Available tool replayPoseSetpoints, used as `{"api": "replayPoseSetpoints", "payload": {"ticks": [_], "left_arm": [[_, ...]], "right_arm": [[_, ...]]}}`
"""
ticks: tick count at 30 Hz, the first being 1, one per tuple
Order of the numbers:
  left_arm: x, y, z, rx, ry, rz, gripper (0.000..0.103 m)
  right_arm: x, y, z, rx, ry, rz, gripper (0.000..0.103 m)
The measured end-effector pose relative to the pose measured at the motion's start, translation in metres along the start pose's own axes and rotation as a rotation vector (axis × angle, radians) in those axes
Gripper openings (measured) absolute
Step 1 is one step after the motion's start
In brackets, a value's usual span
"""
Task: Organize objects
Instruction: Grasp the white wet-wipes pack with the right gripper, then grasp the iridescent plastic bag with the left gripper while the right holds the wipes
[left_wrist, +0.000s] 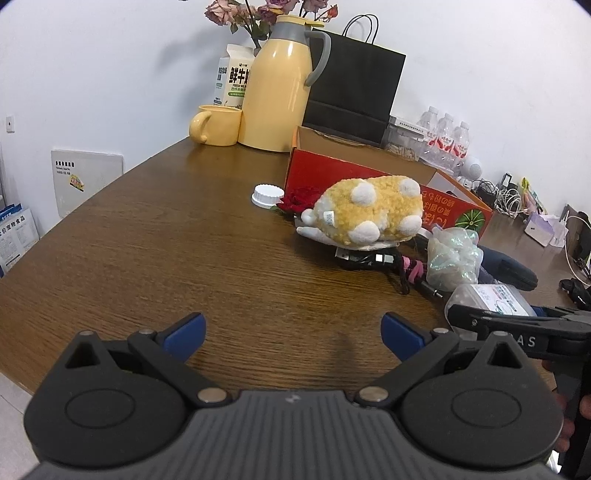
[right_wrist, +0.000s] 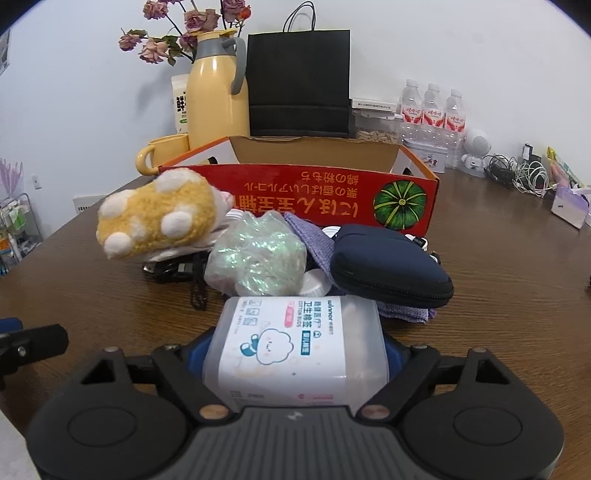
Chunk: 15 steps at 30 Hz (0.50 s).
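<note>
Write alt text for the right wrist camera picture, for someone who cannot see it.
A hand-held right gripper has a clear cotton bud box between its blue fingers on a wooden table. Behind it lie a navy zip pouch, a shiny plastic bag and a yellow plush toy, before an open red cardboard box.

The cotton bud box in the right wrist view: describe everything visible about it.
The cotton bud box is a translucent, plastic-looking container lying on its side on the wooden table. A white label with blue text and a cartoon cloud wraps it. It sits between the right tool's blue pads, which flank its sides. Beyond it lie an iridescent bag and a navy pouch.
</note>
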<state>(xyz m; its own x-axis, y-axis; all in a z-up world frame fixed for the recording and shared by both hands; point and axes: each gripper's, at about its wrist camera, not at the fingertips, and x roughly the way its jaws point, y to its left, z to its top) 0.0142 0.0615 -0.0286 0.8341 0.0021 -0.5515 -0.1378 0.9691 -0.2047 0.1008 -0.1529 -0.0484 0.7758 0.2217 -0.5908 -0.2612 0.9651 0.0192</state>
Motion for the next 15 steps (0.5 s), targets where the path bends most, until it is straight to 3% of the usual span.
{"api": "replayPoseSetpoints", "payload": {"ticks": [15], "left_arm": [[0.002, -0.024, 0.011, 0.047, -0.009, -0.015, 0.103]], "right_arm": [[-0.046, -0.023, -0.013, -0.009, -0.086, 0.130, 0.082]]}}
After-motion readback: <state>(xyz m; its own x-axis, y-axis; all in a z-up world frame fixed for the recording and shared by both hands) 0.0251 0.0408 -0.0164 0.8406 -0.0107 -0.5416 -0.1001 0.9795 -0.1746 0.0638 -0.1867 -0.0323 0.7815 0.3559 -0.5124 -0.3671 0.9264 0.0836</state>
